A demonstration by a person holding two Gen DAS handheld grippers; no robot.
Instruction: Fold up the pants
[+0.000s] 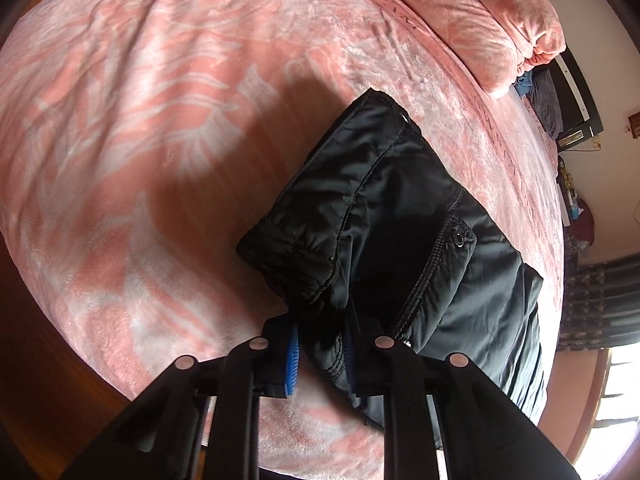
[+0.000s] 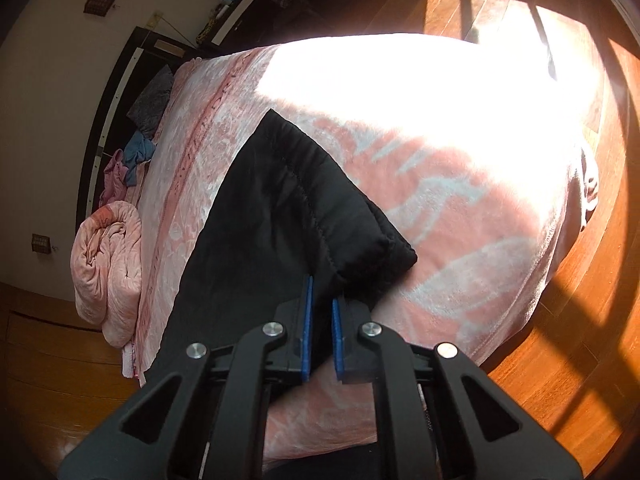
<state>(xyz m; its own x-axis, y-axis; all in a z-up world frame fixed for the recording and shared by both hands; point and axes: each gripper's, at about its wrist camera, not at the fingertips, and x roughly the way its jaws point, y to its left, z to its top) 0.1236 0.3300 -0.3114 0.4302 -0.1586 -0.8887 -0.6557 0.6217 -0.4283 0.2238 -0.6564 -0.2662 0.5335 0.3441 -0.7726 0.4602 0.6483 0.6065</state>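
Looking along the left hand-held gripper (image 1: pixel 320 354), the left wrist view is showing its two blue pads (image 1: pixel 291 364) closing on a bunched edge of the black pants (image 1: pixel 384 216), so this tool is clenched on the fabric. The pants are lying folded over on the pink patterned bed cover (image 1: pixel 152 128), with a hemmed leg end doubled back toward the camera and a snap button (image 1: pixel 460 240) on a stitched flap facing up. This view alone is taking in the rolled pink quilt (image 1: pixel 500 16) lying at the far edge of the bed, and a dark curtain (image 1: pixel 596 300) hanging at the right.

Turning to the right wrist view, the right hand-held gripper (image 2: pixel 321 336) is holding its blue pads (image 2: pixel 307 332) narrowly apart, and black cloth is running down between them; whether they are actually pinching it, I cannot tell. Here the pants (image 2: pixel 276 216) are showing an elastic gathered waistband, which the other camera is not catching. Strong sunlight is washing out the far part of the bed cover (image 2: pixel 460 216), and the wooden floor (image 2: pixel 580 300) is showing beside the bed. The quilt (image 2: pixel 108 268) is sitting at the left, near loose clothes (image 2: pixel 136 156) by the black headboard (image 2: pixel 108 120).
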